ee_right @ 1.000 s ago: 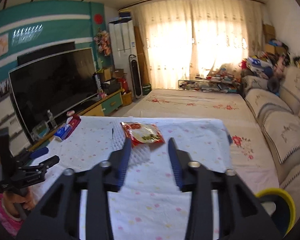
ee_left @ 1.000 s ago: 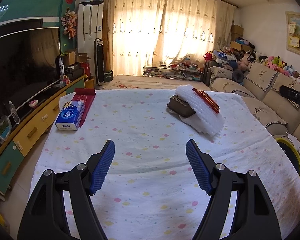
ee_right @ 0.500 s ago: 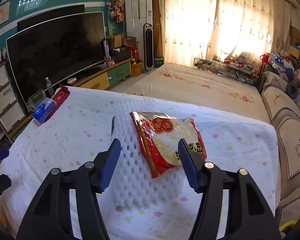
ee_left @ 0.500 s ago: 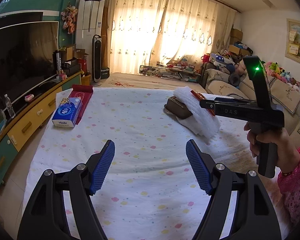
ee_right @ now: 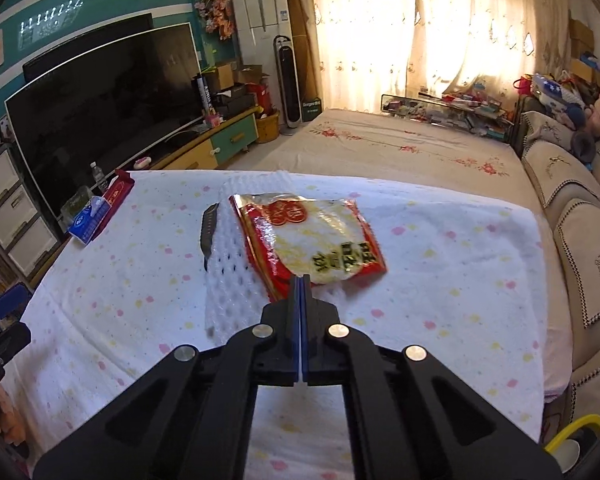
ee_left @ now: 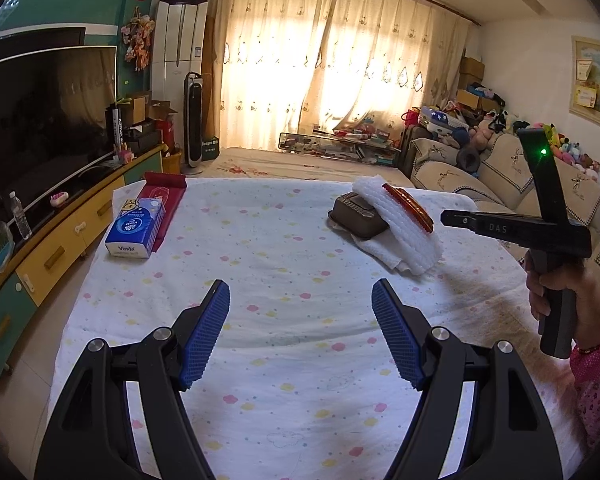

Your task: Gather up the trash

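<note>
Two grippers: the right gripper [ee_right: 301, 278], nearer, has just clamped its jaws on the near edge of the snack wrapper [ee_right: 312, 238], lying toward twelve o'clock on white foam [ee_right: 236, 276]. Left gripper [ee_left: 301, 330] gapes empty.

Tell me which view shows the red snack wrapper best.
The right wrist view: the red snack wrapper lies face-up on the white foam sheet, print visible. The left wrist view catches only its thin red edge from the side.

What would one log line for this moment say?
left fingers open, empty | right fingers shut at red-and-yellow plastic snack wrapper edge | hold unclear
</note>
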Tool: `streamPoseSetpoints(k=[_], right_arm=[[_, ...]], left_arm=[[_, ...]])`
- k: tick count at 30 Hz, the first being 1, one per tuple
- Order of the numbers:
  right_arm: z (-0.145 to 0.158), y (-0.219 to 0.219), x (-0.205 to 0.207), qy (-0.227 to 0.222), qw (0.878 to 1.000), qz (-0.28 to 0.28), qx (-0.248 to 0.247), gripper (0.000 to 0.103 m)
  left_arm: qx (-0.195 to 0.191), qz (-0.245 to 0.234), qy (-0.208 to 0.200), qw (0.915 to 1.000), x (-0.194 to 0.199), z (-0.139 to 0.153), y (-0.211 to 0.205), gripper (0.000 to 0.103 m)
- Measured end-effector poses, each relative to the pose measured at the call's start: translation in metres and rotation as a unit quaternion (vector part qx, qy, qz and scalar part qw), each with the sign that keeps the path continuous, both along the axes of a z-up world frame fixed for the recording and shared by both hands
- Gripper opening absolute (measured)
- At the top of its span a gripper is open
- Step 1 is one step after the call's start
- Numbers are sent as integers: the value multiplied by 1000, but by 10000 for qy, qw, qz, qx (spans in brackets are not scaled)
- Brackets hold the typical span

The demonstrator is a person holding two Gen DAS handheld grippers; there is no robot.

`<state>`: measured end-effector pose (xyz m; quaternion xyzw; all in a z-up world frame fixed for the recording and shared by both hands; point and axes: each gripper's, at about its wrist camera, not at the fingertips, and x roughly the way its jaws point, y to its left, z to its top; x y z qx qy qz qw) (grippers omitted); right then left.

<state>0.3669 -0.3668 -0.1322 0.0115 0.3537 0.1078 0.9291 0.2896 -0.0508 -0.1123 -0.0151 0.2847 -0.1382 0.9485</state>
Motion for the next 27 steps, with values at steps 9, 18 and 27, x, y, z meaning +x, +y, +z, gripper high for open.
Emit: streamPoseSetpoints(k=[9, 18, 27], right_arm=[[5, -9, 32, 92, 9982, -423, 412, 73], [-8, 18, 65, 426, 9988, -213, 68, 64], [-1, -10, 40, 543, 9959, -246, 684, 3]], left_arm=[[70, -12, -67, 10000, -2, 1, -1, 73], [21, -64, -57, 10000, -5, 2, -2, 73], [54, -66, -77, 9999, -5, 2, -4, 73]])
